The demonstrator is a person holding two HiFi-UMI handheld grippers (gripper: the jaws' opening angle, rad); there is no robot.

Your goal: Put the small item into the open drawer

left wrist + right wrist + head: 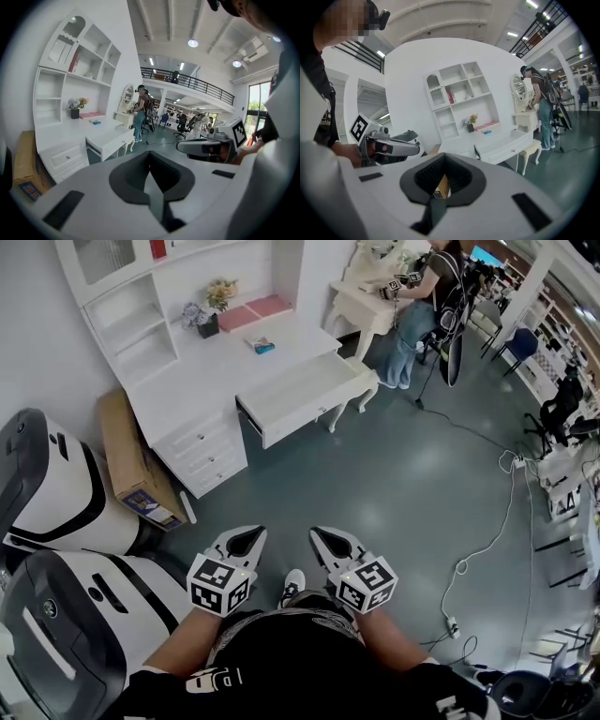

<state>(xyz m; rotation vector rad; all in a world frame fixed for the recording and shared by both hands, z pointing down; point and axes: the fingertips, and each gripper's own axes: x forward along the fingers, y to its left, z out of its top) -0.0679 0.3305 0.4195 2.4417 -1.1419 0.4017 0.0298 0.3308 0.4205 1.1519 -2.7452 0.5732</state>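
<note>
left gripper (253,534), right gripper (319,534) side by side, tipped slightly down | fingers pressed together, nothing held

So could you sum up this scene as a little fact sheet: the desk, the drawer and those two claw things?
Desk: white desk with shelves above
Drawer: drawer pulled open, nothing visible inside
Small item: blue item lying on the desktop, untouched
Left gripper: shut, empty, well short of the desk
Right gripper: shut, empty, beside the left
Nearby: cardboard box on the floor beside the desk
</note>
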